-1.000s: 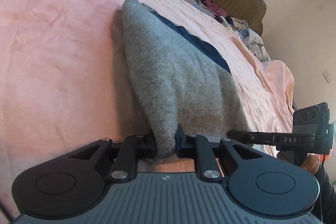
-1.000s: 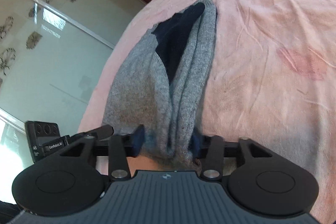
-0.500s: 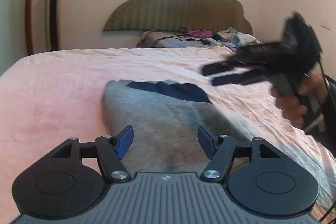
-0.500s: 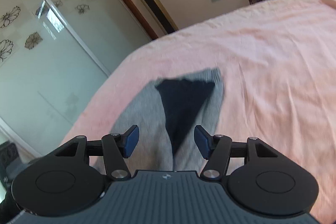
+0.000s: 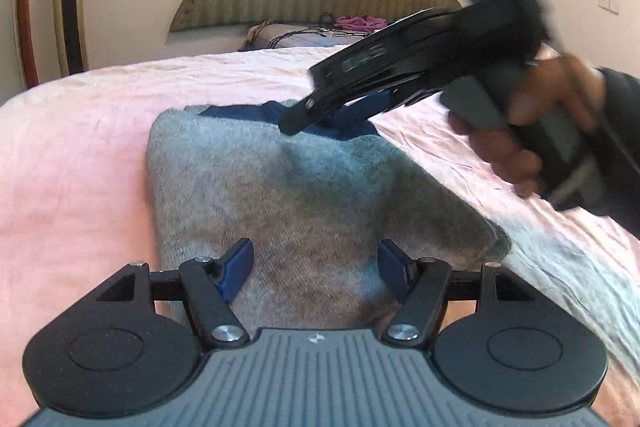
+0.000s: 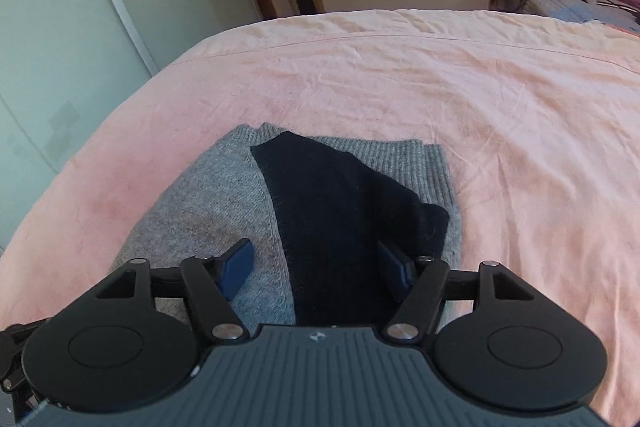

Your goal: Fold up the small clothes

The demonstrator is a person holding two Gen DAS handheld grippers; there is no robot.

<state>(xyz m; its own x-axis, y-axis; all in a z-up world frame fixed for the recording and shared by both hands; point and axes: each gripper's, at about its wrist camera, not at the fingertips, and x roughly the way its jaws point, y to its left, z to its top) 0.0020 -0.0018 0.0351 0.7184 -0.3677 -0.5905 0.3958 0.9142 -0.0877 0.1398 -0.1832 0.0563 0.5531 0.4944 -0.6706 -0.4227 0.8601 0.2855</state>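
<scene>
the folded grey knitted garment with a dark navy panel (image 6: 224, 203) lies flat on the pink bedsheet (image 6: 400, 75), toward the bed's near edge and well clear of the headboard end, so both tools can reach it from the foot side. its ribbed hem faces the far end of the bed. the left gripper (image 5: 316, 267) hangs over the garment's near end with its blue pads spread apart and nothing pinched, the cloth lying loose beneath. the right gripper (image 6: 316, 267) is spreading its jaws wider, also empty, above the navy panel. judging by the flat, layered shape, a fold has been laid and the cloth let go to settle.
</scene>
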